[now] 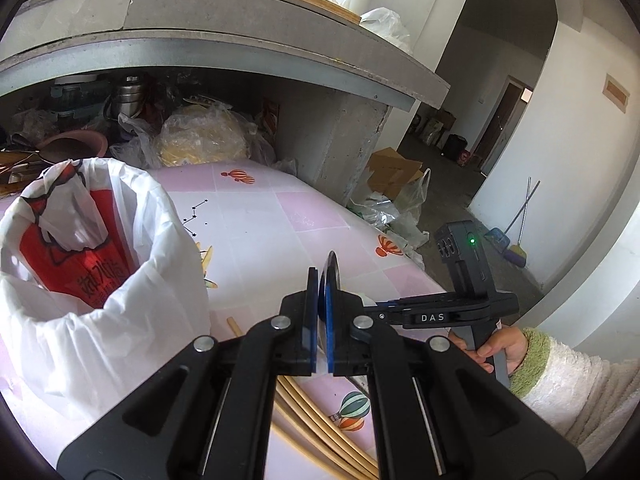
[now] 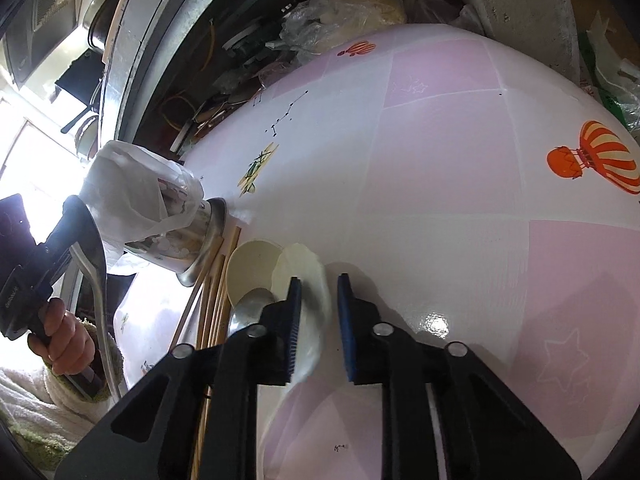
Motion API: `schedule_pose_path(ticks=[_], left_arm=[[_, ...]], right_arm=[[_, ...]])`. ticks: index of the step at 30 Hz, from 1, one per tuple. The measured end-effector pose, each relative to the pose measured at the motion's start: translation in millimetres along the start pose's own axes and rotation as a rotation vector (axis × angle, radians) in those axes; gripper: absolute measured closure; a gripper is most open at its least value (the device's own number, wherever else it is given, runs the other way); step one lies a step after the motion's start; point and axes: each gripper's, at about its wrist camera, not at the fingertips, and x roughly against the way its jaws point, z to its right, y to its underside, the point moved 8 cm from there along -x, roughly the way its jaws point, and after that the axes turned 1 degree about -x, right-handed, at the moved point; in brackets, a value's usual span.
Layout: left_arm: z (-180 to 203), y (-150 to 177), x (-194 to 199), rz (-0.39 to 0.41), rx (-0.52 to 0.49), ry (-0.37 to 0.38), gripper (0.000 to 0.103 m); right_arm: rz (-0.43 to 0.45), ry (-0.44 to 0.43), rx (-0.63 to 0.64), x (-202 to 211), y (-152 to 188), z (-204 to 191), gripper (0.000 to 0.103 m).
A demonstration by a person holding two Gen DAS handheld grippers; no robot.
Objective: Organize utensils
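My left gripper (image 1: 321,280) is shut on a metal spoon (image 1: 333,268), seen edge on and held above the table. In the right wrist view that spoon (image 2: 94,248) hangs at the far left, handle down. A metal cup lined with a white plastic bag (image 1: 92,264) stands to the left. Wooden chopsticks (image 1: 312,420) lie below the gripper. My right gripper (image 2: 318,279) hangs low over a white spoon (image 2: 306,276) that lies between its jaws, with a gap to the right pad. A cream spoon (image 2: 252,268) and another metal spoon (image 2: 250,312) lie just left of it, beside the chopsticks (image 2: 216,292) and the cup (image 2: 160,216).
The table wears a pink and white cloth (image 2: 440,160) with balloon prints. Behind it, a concrete counter (image 1: 240,40) overhangs a shelf crammed with bags and pots (image 1: 200,136). Cardboard, bags and a broom (image 1: 516,240) lie on the floor to the right. A sleeved hand (image 1: 496,348) holds the right gripper's handle.
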Motion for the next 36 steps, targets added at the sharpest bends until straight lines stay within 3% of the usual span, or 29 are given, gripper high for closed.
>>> schedule_pose_path(ticks=[3, 14, 20, 24, 30, 36], left_arm=[[-1.8, 0.1, 4.3, 0.001, 0.007, -0.006, 0.101], [-3.2, -2.1, 38.4, 0.057, 0.013, -0.018, 0.101], [-7.0, -23.6, 85.3, 0.162, 0.027, -0.032, 0.101], [-14.0, -57.7, 129.5, 0.264, 0.019, -0.068, 0.101], [-38.6, -124.5, 193.6, 0.446, -0.022, -0.220, 0.101], [-75.0, -150.6, 192.1, 0.476, -0.071, -0.421, 0.101]], right_arm=[[0.034, 0.012, 0.024, 8.8, -2.4, -9.2, 0.098], [0.199, 0.174, 0.132, 67.2, -15.6, -51.8, 0.098], [0.354, 0.203, 0.200, 118.8, -27.3, -95.2, 0.099], [0.446, 0.155, 0.231, 148.1, -32.3, -128.9, 0.098], [0.487, 0.079, 0.253, 156.2, -36.2, -158.0, 0.099], [0.450, 0.061, 0.221, 142.5, -31.2, -152.9, 0.098]])
